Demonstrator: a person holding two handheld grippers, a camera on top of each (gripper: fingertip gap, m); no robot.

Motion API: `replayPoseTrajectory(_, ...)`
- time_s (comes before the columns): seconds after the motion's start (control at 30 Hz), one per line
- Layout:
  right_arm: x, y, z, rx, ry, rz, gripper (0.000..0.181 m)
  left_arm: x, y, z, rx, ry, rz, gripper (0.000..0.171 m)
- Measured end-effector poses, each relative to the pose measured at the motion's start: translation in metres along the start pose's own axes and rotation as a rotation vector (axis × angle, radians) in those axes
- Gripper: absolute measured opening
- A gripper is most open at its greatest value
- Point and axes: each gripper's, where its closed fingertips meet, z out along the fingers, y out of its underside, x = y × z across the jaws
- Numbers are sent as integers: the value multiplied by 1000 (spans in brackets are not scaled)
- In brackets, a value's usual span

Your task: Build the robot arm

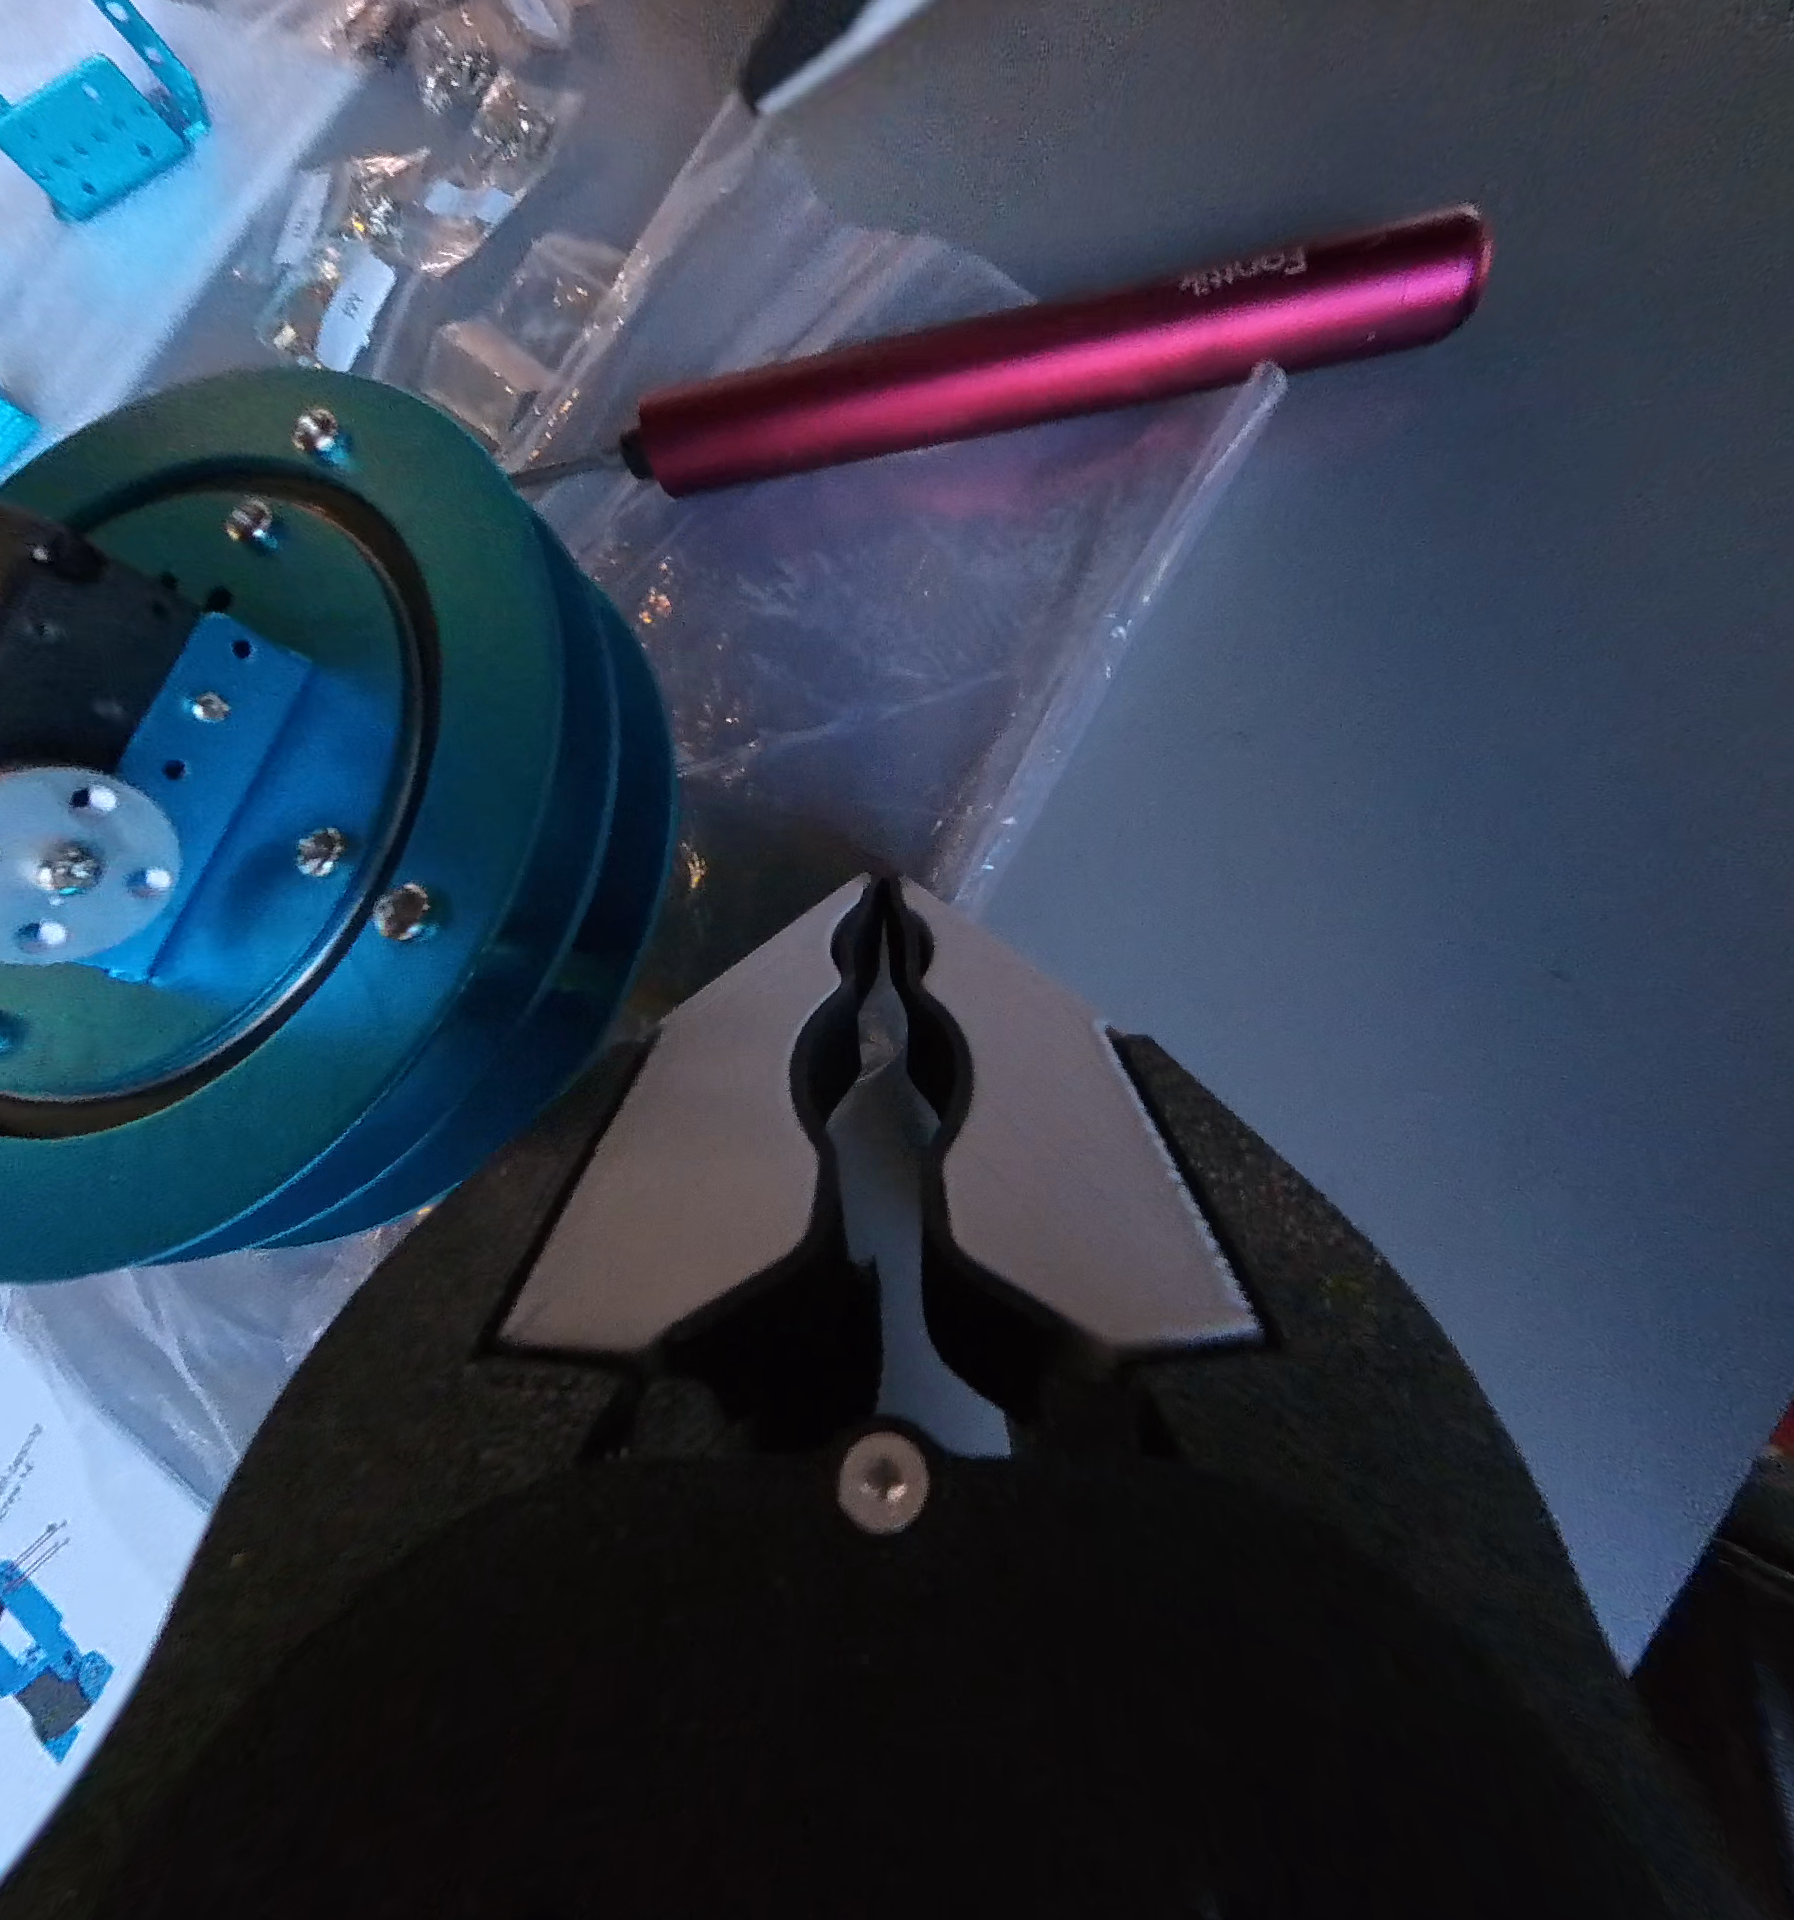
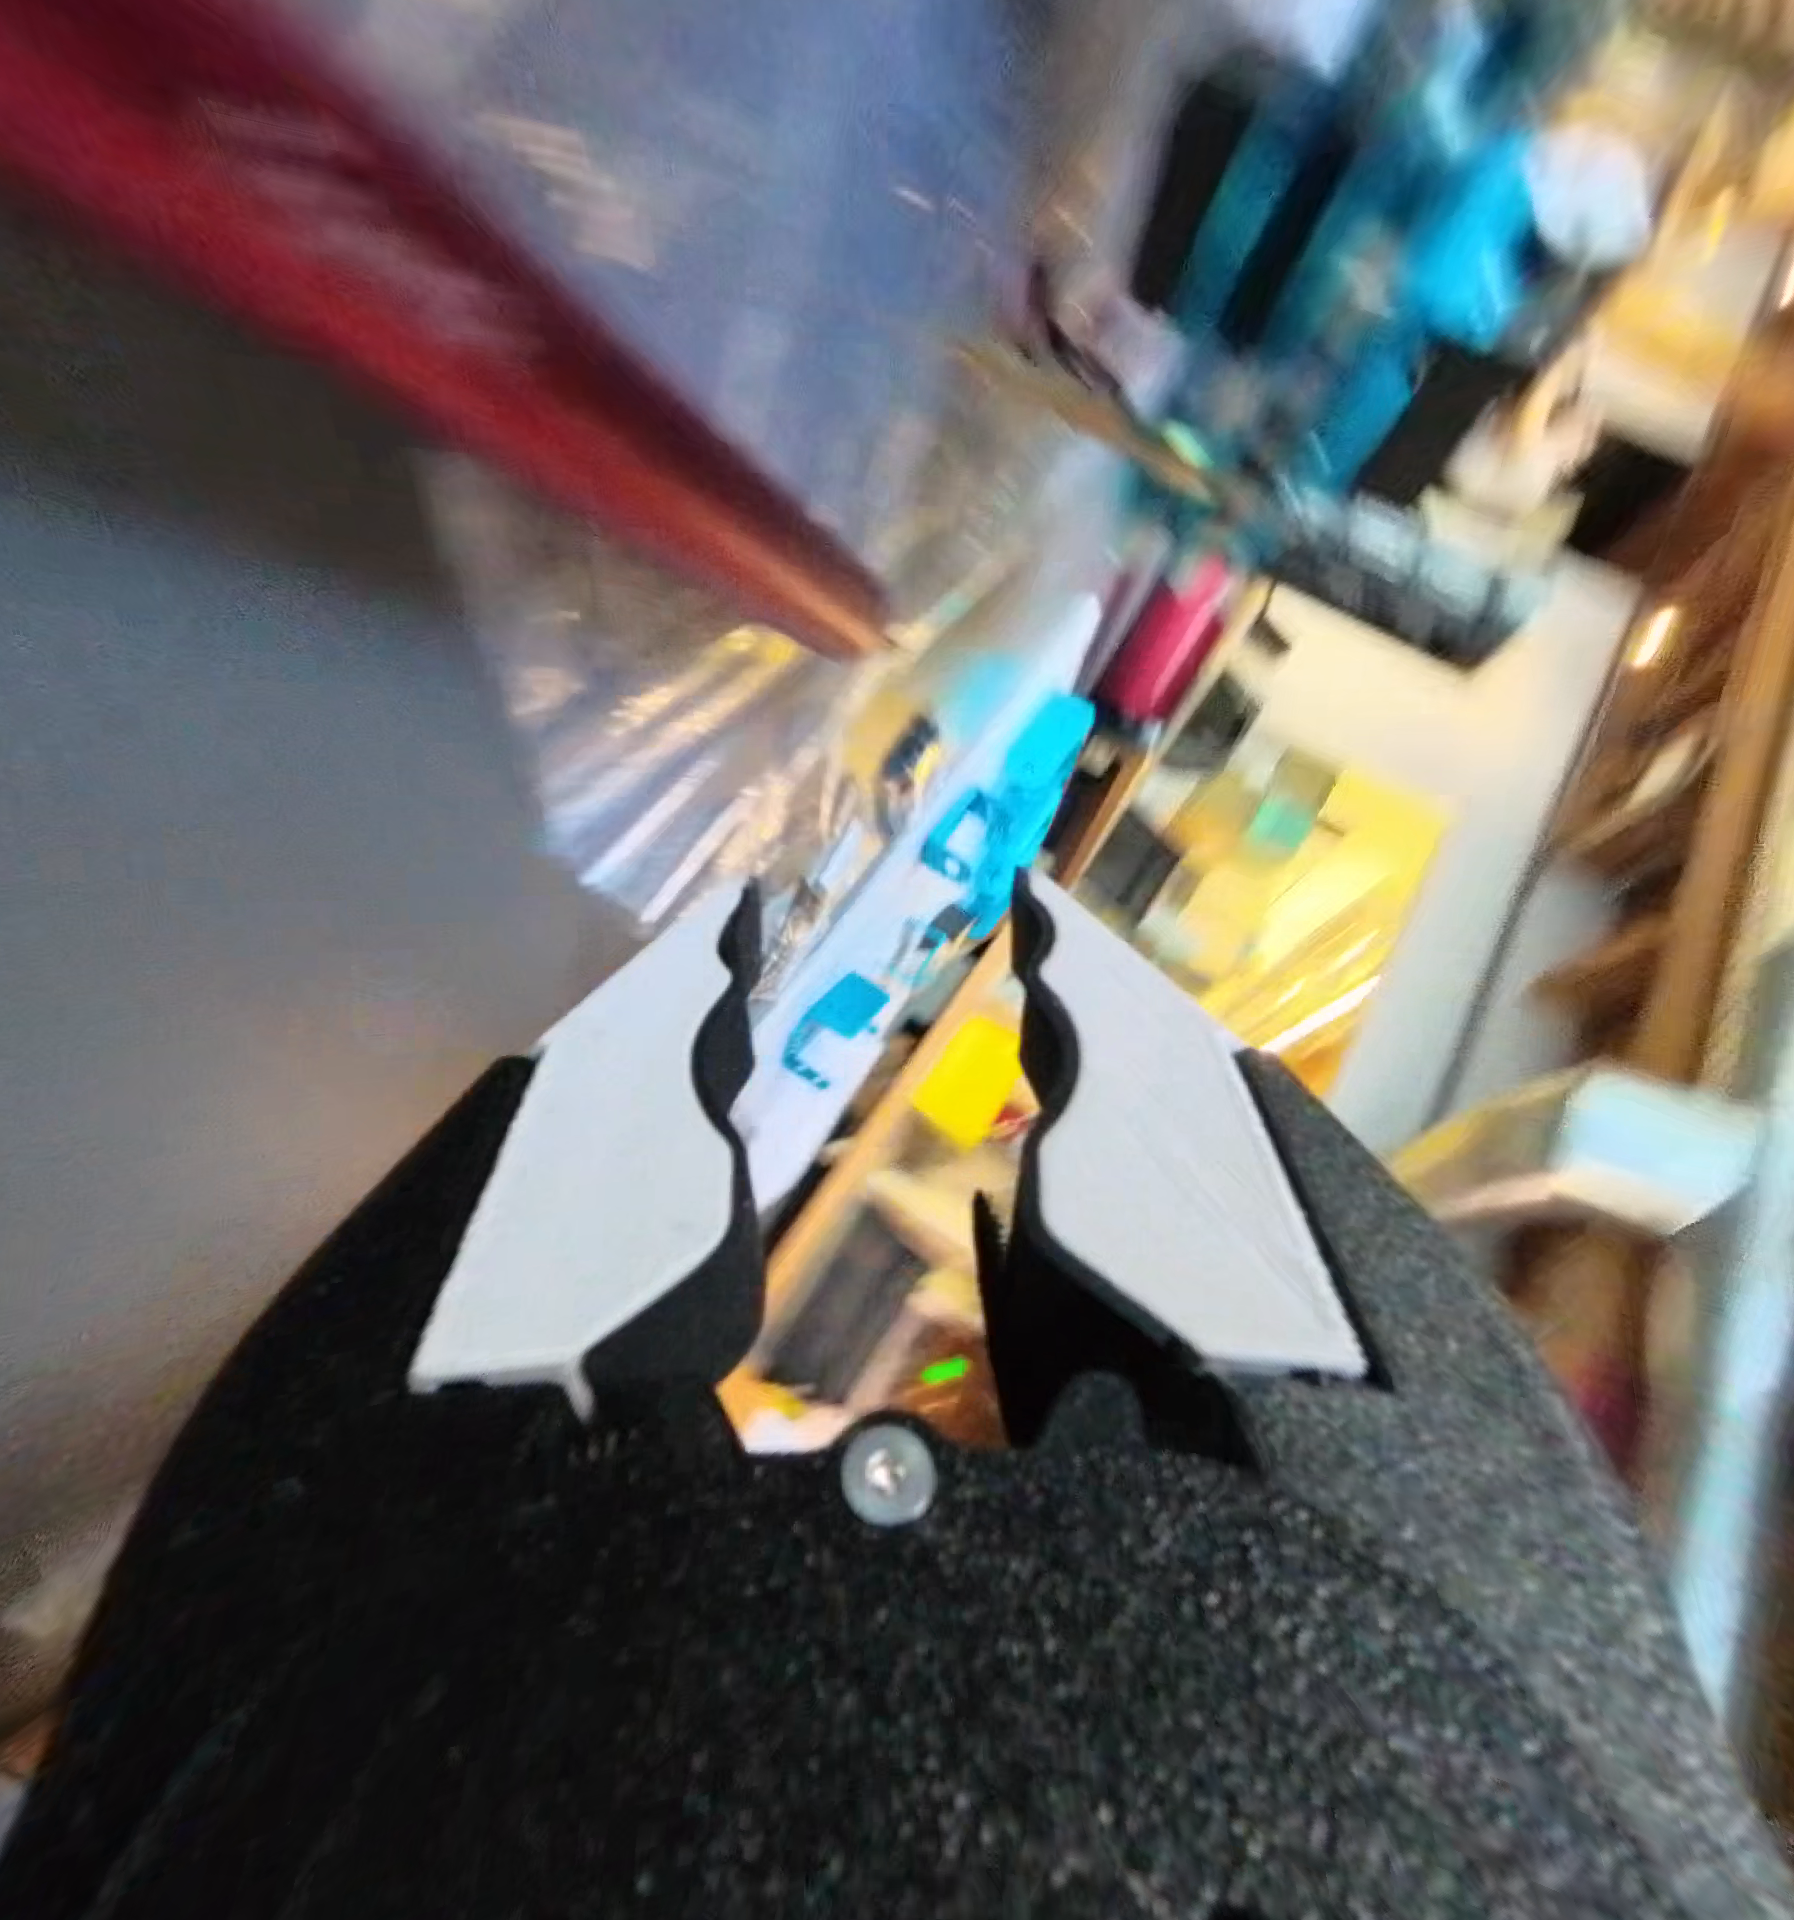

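Note:
My left gripper (image 1: 885,896) has its jaws closed, with the tips at the near corner of a clear plastic bag (image 1: 872,644); crinkled film shows between the fingers. A blue round metal assembly (image 1: 519,831) with screws and a silver hub stands just to its left, on the bag. A magenta screwdriver (image 1: 1059,353) lies across the bag's far edge. My right gripper (image 2: 885,902) is open and empty, held in the air. Its view is blurred; the magenta screwdriver (image 2: 405,312) shows at upper left and a blue assembly (image 2: 1392,260) at upper right.
Small bags of screws (image 1: 436,177) and loose blue brackets (image 1: 93,135) lie at the far left on the grey table (image 1: 1444,831). A printed instruction sheet (image 1: 31,1558) lies at near left. The right wrist view shows a white strip with blue parts (image 2: 872,997) and cluttered shelves (image 2: 1288,883) beyond. Left tips to right tips: about 15 cm.

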Motion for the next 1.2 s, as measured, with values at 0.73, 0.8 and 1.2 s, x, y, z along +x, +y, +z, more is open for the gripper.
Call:
replayPoseTrajectory(0.73,64,-73,53,331,190,471,42,-120,7,-75,212,-514,446,63)
replayPoseTrajectory(0.8,64,-71,53,315,212,452,41,-120,1,-72,187,-552,634,60)
replayPoseTrajectory(1.2,76,-69,51,348,269,559,33,-115,-6,-48,134,-704,1143,47)
